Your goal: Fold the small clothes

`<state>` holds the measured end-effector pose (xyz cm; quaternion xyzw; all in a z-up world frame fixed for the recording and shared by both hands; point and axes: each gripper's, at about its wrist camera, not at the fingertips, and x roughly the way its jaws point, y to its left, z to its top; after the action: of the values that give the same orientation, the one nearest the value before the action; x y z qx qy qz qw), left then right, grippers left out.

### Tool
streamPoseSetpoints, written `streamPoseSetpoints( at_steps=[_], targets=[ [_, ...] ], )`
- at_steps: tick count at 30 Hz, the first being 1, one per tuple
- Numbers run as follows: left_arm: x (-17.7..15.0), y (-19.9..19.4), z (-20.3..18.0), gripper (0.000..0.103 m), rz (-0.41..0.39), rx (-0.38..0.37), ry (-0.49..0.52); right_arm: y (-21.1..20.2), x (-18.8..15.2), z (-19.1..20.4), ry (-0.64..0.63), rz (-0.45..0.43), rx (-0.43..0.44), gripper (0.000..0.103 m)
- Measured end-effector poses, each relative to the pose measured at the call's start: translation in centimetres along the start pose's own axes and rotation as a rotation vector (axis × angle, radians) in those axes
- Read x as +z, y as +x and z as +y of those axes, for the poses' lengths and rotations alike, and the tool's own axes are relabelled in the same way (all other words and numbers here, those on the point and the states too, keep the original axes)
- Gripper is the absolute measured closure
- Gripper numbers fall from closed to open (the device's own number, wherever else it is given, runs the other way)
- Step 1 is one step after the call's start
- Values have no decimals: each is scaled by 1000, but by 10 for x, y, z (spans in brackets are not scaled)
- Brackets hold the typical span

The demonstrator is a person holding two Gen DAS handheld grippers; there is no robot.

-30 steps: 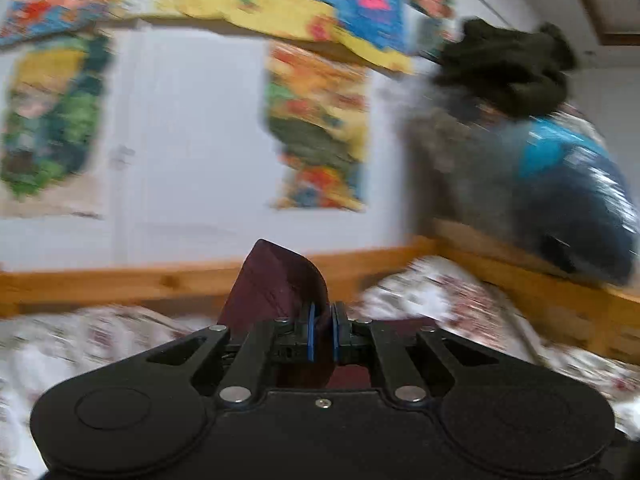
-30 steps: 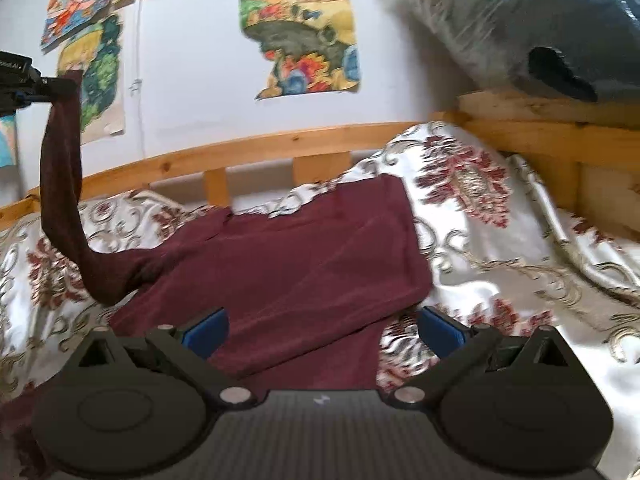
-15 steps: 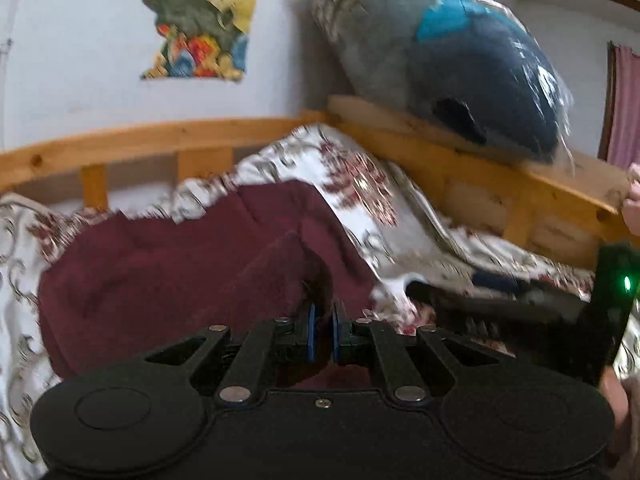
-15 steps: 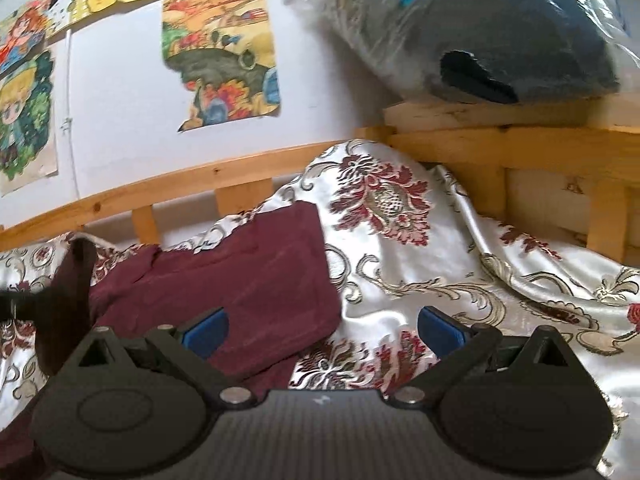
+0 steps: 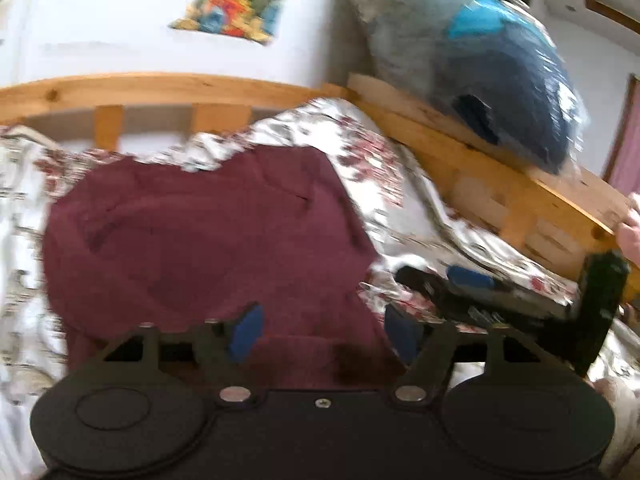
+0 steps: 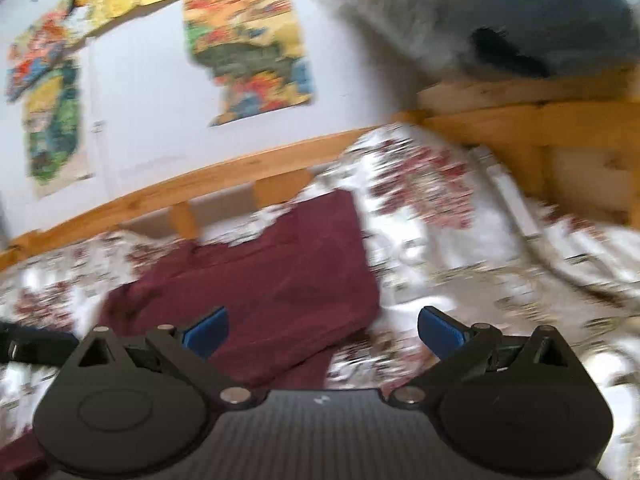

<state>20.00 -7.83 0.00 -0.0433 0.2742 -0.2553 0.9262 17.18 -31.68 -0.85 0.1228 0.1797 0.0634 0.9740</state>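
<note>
A maroon garment [image 5: 208,240] lies spread on the floral bedspread [image 5: 368,152], with one part folded over onto itself. My left gripper [image 5: 324,334] hovers low over the garment's near edge. Its jaws are opening, and the cloth lies under the gap with neither blue pad pressing on it. In the right wrist view the same garment [image 6: 272,280] fills the centre left. My right gripper [image 6: 323,332] stands wide open above its right corner, holding nothing. The right gripper [image 5: 444,280] also shows from the side in the left wrist view, beside the garment's right edge.
A wooden bed rail [image 5: 168,88] runs along the back and a wooden headboard [image 5: 500,184] along the right. A plastic-wrapped dark blue bundle [image 5: 500,80] rests on it. Posters [image 6: 248,52] hang on the white wall. A person's hand [image 5: 632,232] is at the right edge.
The left gripper came down with the lifted maroon cloth, laid it over the garment and let go as its jaws parted. The right gripper stayed open and shifted slightly.
</note>
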Motion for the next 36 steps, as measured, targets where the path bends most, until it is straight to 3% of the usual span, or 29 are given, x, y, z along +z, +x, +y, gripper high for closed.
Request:
streamPoseSetpoints(
  at_steps=[4, 7, 11, 14, 15, 16, 17, 18, 19, 22, 24, 26, 28, 32, 36],
  targets=[
    [10, -6, 43, 31, 15, 213, -23, 10, -5, 13, -37, 81, 122, 4],
    [22, 0, 87, 31, 34, 328, -77, 16, -11, 26, -85, 132, 169, 10],
    [44, 18, 140, 38, 66, 358, -211, 26, -21, 38, -118, 187, 240, 12],
    [57, 44, 166, 54, 123, 350, -276, 35, -29, 48, -163, 207, 285, 14],
    [61, 52, 170, 61, 136, 345, -300, 37, -30, 51, -173, 215, 286, 22],
    [63, 61, 176, 78, 154, 342, -335, 39, -32, 53, -186, 226, 287, 33],
    [64, 65, 180, 89, 163, 334, -364, 41, -33, 53, -190, 237, 288, 41],
    [66, 70, 183, 96, 161, 319, -390, 42, -35, 54, -195, 254, 287, 63],
    [67, 73, 183, 96, 156, 312, -403, 43, -36, 53, -200, 263, 280, 84],
    [74, 84, 176, 97, 147, 293, -389, 41, -32, 45, -152, 253, 270, 93],
    [79, 90, 170, 96, 152, 289, -371, 39, -25, 36, -100, 247, 243, 94],
    [82, 89, 164, 84, 140, 279, -368, 38, -20, 24, -55, 236, 189, 94],
    [84, 78, 161, 66, 100, 271, -371, 42, -18, 9, 12, 262, 146, 94],
    [80, 50, 165, 62, 57, 310, -323, 46, -22, -3, 43, 290, 116, 88],
    [59, 29, 186, 62, 77, 381, -345, 38, -22, 5, -24, 234, 104, 49]
  ],
)
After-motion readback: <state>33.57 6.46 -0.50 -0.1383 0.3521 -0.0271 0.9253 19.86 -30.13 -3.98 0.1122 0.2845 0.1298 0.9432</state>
